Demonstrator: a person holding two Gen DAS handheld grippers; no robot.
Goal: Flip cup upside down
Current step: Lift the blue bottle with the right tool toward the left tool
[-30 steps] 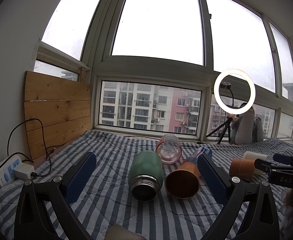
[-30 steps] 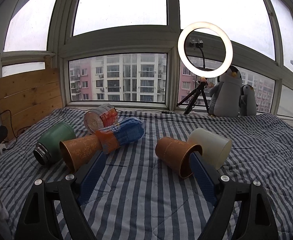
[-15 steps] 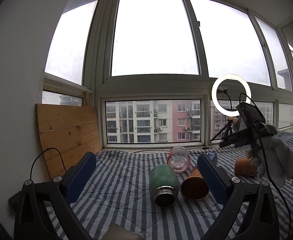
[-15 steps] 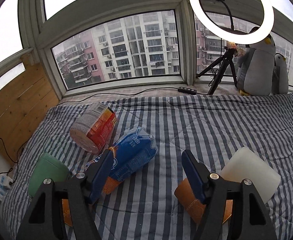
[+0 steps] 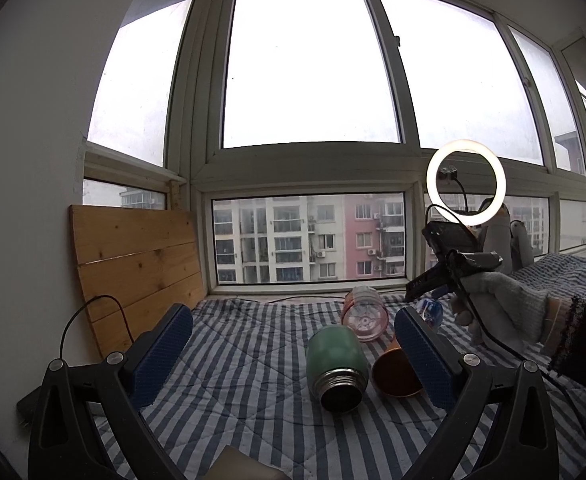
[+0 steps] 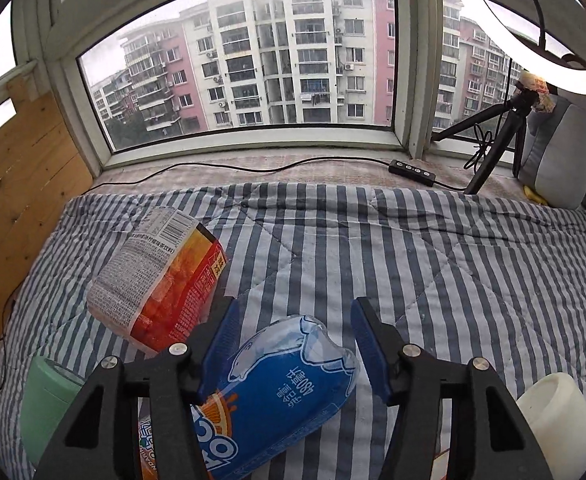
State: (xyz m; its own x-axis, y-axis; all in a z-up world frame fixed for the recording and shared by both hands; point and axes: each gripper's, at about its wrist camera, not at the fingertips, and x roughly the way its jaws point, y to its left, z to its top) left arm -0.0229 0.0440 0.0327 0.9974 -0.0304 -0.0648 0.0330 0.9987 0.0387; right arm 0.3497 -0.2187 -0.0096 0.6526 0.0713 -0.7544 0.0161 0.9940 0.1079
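The right gripper [image 6: 293, 344] hovered apart over the blue cup [image 6: 277, 396] lying on the striped quilt [image 6: 433, 264], the left gripper [image 5: 293, 356] also apart, so closing risked denting its thin plastic or rolling it.

Right gripper [image 6: 293, 344]: I lift it off the blanket and carry it left and forward; it now hangs above the blue bottle [image 6: 277, 392], jaws apart.
Brown cup by the cream cup [image 6: 557, 416]: gone from my right view, only the cream one shows at the near right edge.
Left gripper [image 5: 293, 356]: tipped up, so more window shows.
Gloved hand [image 5: 501, 304]: now in my left view, far right.
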